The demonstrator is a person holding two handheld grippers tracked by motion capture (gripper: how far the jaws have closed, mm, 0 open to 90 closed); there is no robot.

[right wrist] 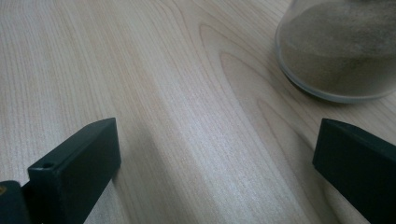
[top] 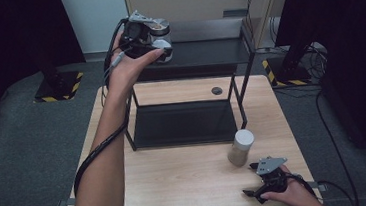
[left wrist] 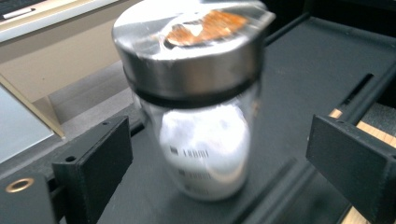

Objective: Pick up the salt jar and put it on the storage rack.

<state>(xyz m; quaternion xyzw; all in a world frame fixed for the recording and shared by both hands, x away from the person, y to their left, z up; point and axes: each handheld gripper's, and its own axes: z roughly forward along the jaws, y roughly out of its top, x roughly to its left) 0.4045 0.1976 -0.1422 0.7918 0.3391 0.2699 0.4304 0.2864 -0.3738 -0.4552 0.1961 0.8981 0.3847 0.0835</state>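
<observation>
From my remote seat I saw the left gripper [top: 158,49] raised at the top shelf of the black rack [top: 239,53], its jaws parted and clear of the glass jar with the steel lid [top: 161,37] that stood on that shelf; in the left gripper view the jar [left wrist: 198,112] sat between the two black jaws without either one touching it, white powder and a barcode label showing through the glass, slightly blurred. The right gripper [top: 254,179] rested low on the bench [top: 178,183] near its front right corner, jaws spread wide with nothing between them. Just beyond it stood a second jar, white-capped and filled with tan powder [top: 240,148], close to the rack's front right leg. So I counted two jars, two grippers, and one rack with two shelves: the upper one carrying the steel-lidded jar, the lower dark tray [top: 183,125] lying bare on the bench. The rack's thin uprights stood between the two jars, and a small round grommet [top: 216,90] sat in the bench behind the tray. The high view gave me the whole layout, the cables on the floor and the yellow-and-black stand bases; the right gripper view gave me the wood grain [right wrist: 187,116] and the tan jar's rounded base [right wrist: 338,56] at its upper right, apart from the jaws.
</observation>
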